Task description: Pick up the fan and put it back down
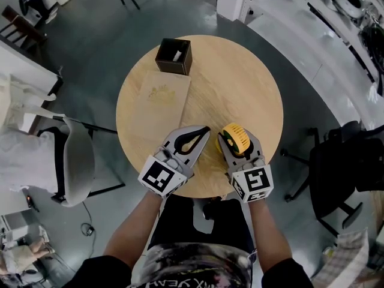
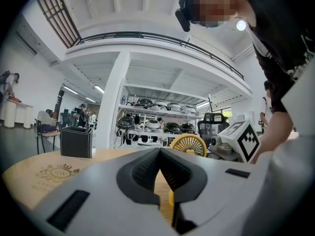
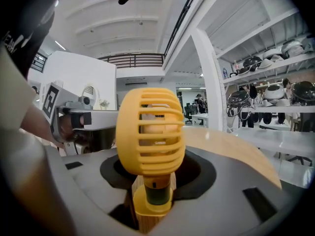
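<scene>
Round wooden table (image 1: 252,83); dark open box (image 1: 174,56) at far edge, crest-printed board (image 1: 161,104) beside it; grey chair (image 1: 78,161) left.

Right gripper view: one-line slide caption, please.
Right hand-held gripper clamped on the stem of the yellow fan, wooden table beyond.

fan (image 1: 235,135) 1 | left tongs (image 1: 204,134) + right tongs (image 1: 235,146) 2 | box (image 1: 174,56) 1 | table (image 1: 240,83) 1

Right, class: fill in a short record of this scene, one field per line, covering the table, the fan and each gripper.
table: round light wooden table
fan: small yellow plastic fan with a slatted cage
right gripper: jaws shut on the fan's stem
left gripper: jaws together, nothing held
also there: black square box at the far edge
</scene>
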